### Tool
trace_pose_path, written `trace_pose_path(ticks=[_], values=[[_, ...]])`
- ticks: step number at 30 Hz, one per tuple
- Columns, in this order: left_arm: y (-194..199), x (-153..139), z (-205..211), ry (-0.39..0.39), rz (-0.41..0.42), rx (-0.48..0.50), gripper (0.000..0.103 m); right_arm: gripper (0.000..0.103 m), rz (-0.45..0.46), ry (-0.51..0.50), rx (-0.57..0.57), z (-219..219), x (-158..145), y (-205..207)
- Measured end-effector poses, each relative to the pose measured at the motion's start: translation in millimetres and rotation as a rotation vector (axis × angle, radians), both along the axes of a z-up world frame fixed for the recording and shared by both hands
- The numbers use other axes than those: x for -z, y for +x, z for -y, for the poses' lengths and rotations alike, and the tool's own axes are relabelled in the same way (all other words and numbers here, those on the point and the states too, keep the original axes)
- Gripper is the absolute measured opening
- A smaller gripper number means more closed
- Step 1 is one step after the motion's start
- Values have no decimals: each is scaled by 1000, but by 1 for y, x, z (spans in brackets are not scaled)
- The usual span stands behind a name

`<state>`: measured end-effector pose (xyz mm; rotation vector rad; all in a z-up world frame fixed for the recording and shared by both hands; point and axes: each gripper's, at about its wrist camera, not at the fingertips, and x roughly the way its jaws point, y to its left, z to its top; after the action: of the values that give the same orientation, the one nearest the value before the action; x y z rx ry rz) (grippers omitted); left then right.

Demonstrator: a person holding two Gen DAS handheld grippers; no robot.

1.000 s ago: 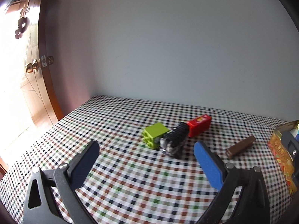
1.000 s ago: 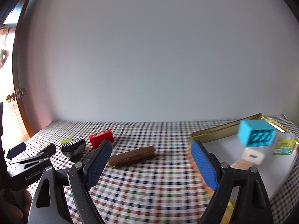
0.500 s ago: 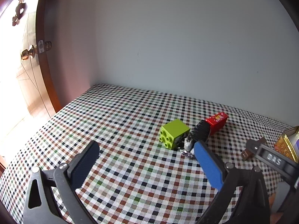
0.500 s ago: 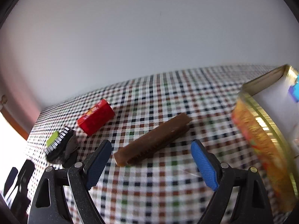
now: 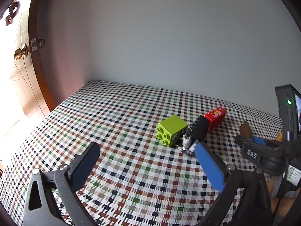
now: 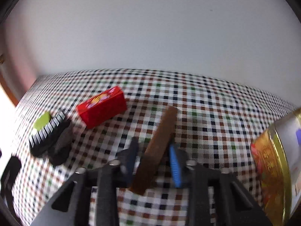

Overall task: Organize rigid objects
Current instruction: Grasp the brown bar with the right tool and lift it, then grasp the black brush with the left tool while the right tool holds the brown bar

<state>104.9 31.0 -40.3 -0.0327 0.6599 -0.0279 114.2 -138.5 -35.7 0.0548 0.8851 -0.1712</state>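
In the left wrist view, a door with a brass knob (image 5: 19,53) fills the upper left of the frame. Below it the left tongs (image 5: 146,162) stand wide open over the checked bench (image 5: 112,116), holding nothing. Just above and between their pads, right of centre, lies a cluster: a green brick (image 5: 172,130) on its side, touching a black ribbed piece (image 5: 198,130), with a red block (image 5: 215,115) at its far end. The ribbed piece's silvery near end sits right by the right-hand blue pad (image 5: 208,166), though I cannot tell whether they touch. At the right edge the right tongs (image 5: 253,141) show from the side.

In the right wrist view, the same cluster sits at the left of the frame. At lower centre the right tongs (image 6: 153,153) have just been closing, and a long brown bar (image 6: 160,145) stands between the two pads, running from low in the frame up towards the centre. The picture is blurred there; the pads look pressed on the bar's near half, so I read it as gripped. At the right edge is the gold rim of a tin box (image 6: 274,162), open, with pale contents too blurred to name.

The step in hand looks like picking up the brown bar to put it away in the tin. The next move would call for lifting it clear of the bench, carrying it right over the gold rim, and keeping the long bar from swinging against that rim.
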Motion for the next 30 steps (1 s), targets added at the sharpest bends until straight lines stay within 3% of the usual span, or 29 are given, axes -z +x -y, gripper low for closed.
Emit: trace_pose_path(ticks=[1,6,9,15,18,21,23,25,28,30], values=[[0,0,0,-6,1,6,103,17,1,3,-33,3,0,-8],[-3,0,2,-8,-2,48,103,17,37,153,-130,33,-4,-57],[-1,0,5,-9,-6,67,103,18,110,229,-182,45,-12,-91],[6,2,10,-30,-4,93,102,18,186,180,-213,37,-28,-130],[17,1,26,17,20,120,100,18,212,154,-224,33,-39,-136],[34,4,48,102,6,167,89,18,228,131,-244,31,-41,-126],[45,9,57,116,-23,194,81,18,229,129,-251,28,-41,-124],[55,14,65,115,-62,229,63,18,223,135,-251,27,-43,-127],[63,17,79,127,-74,277,52,18,208,151,-242,33,-40,-124],[66,18,89,151,-72,302,52,18,196,168,-235,36,-39,-122]])
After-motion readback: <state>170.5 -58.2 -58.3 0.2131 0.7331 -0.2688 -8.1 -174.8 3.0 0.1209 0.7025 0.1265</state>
